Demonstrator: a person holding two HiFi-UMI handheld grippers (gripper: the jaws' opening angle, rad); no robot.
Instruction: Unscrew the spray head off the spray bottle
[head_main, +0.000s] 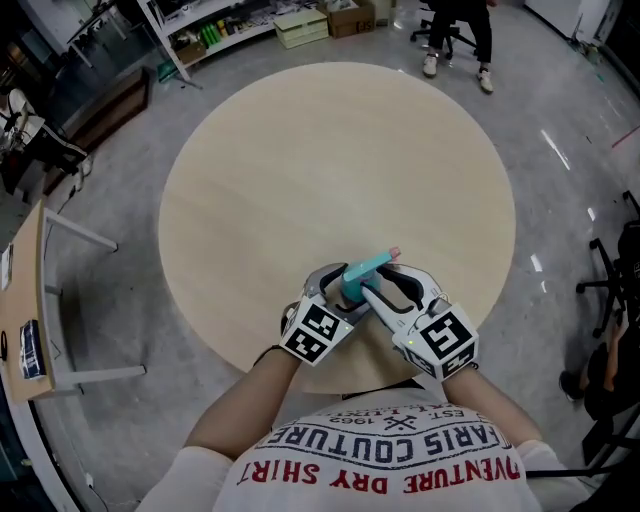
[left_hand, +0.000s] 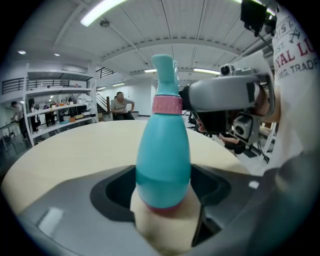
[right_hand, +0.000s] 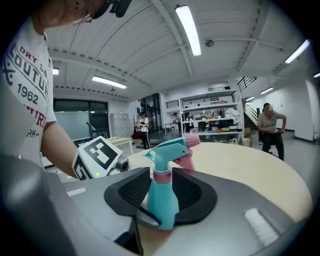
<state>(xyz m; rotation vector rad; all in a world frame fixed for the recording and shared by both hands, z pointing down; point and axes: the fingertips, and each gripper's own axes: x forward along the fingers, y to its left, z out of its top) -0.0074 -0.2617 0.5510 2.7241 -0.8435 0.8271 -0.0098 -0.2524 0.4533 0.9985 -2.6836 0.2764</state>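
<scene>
bench: round, pale wood (head_main: 330, 160). I see both claws working at its near edge, close to the person's body.
spray bottle: teal (head_main: 352, 283), standing upright with its base down at the bench top. It sits right between the two claws.
spray head: teal trigger head (right_hand: 169, 149), on the bottle, with a pink nozzle tip (right_hand: 192, 141) pointing away from the person in the head view.
collar: pink ring (left_hand: 166, 105) at the neck, just under the spray head.
left claw: (left_hand: 165, 185) closed on the spray bottle low down, around the fat lower body. I see a dark pad against each side. In the head view it comes in from the left (head_main: 338, 285).
right claw: (right_hand: 162, 192) jaws parted. The spray bottle stands between them, but there is a gap on each side and the pads are not pressing on it. In the head view it comes in from the right (head_main: 380, 280).
claws together: tips nearly meeting at the spray bottle. In the left gripper view, the right claw's body crosses behind the neck.
marker cubes: one on each claw, left (head_main: 318, 333) and right (head_main: 447, 340).
background: seated person (right_hand: 270, 127) well beyond the far bench edge, and a shelf rack (right_hand: 207, 117) with clutter I can't make out.
</scene>
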